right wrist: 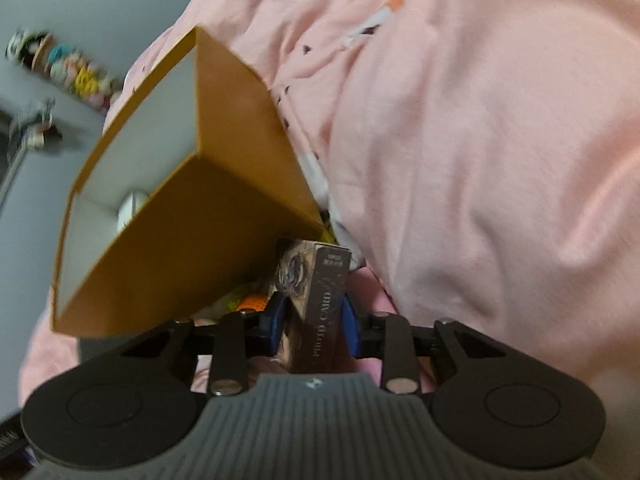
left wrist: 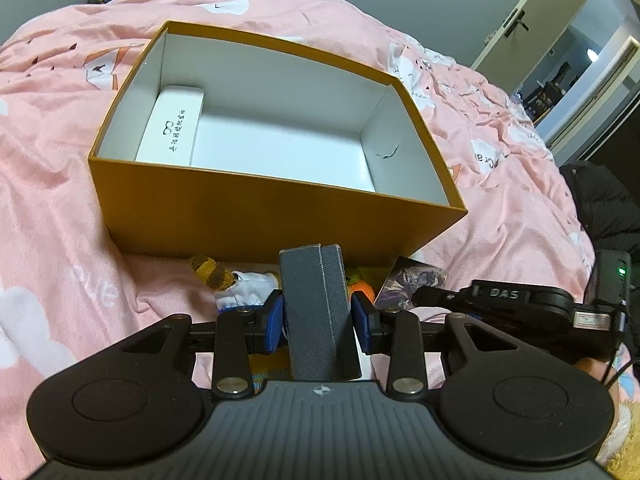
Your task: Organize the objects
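Behind the grey case [left wrist: 316,304] clenched in the left tool [left wrist: 318,318], small toys are half hidden before the orange box [left wrist: 276,216] on the bed [left wrist: 52,208], while only the blurred right view shows the right tool [right wrist: 312,316] clenched on a photo card box [right wrist: 326,308].
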Demonstrator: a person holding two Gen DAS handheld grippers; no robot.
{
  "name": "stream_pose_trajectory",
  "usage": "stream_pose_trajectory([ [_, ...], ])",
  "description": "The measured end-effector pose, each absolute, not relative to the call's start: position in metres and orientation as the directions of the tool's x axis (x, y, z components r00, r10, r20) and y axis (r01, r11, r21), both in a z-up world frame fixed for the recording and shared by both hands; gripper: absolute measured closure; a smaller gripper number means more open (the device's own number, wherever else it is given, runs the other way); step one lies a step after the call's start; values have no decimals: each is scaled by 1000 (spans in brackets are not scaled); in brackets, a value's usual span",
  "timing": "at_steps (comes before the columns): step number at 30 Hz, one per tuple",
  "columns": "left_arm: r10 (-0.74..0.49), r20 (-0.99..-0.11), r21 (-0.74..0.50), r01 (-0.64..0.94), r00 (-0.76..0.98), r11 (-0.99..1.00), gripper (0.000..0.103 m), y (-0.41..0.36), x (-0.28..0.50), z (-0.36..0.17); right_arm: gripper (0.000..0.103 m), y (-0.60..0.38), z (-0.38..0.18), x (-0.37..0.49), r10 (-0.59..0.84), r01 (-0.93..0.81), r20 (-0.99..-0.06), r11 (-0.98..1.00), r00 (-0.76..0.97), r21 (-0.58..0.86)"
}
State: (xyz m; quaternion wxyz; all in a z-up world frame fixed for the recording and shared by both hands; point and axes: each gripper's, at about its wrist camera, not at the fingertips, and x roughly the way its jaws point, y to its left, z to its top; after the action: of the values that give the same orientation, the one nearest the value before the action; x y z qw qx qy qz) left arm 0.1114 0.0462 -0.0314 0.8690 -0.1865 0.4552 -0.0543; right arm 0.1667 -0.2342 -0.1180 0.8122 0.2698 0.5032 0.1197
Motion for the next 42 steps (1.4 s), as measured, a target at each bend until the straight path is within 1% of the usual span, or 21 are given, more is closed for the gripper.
stream_pose_trajectory([
  [2, -267, -765, -381, -77, 586, 921, 63, 47, 108, -30, 78, -231, -103, 160, 459, 37, -738, 837, 494, 546],
  [5, -275, -745, -387, -57, 608, 920, 64, 47, 102, -23, 79, -224, -77, 148, 407, -33, -726, 882, 554, 469],
  [7, -285, -726, -395, -41, 626, 918, 64, 47, 97, -16, 79, -224, -63, 144, 402, -65, -710, 890, 578, 451],
  [15, -304, -642, -421, 8, 703, 907, 64, 61, 91, 29, 79, -225, -4, 140, 464, -189, -624, 870, 629, 456],
  [19, -275, -604, -375, 38, 748, 926, 64, 68, 104, 59, 79, -214, 23, 154, 534, -263, -585, 834, 611, 486],
  [21, -249, -602, -338, 41, 758, 940, 64, 70, 117, 71, 79, -205, 33, 161, 561, -290, -573, 817, 597, 498],
  [23, -224, -613, -299, 40, 758, 953, 64, 73, 136, 77, 79, -192, 36, 176, 578, -315, -571, 809, 583, 496],
  [26, -196, -665, -255, 27, 720, 966, 64, 76, 173, 70, 79, -172, 30, 203, 582, -325, -597, 810, 552, 488],
  [32, -100, -789, -118, 10, 606, 993, 64, 78, 246, 26, 79, -140, -6, 256, 567, -311, -688, 824, 454, 474],
  [35, -40, -833, -41, 10, 552, 999, 64, 78, 271, 1, 79, -130, -24, 279, 560, -304, -718, 828, 414, 471],
  [42, 67, -861, 106, 49, 504, 993, 64, 68, 302, -28, 79, -108, -50, 317, 561, -295, -758, 826, 334, 481],
])
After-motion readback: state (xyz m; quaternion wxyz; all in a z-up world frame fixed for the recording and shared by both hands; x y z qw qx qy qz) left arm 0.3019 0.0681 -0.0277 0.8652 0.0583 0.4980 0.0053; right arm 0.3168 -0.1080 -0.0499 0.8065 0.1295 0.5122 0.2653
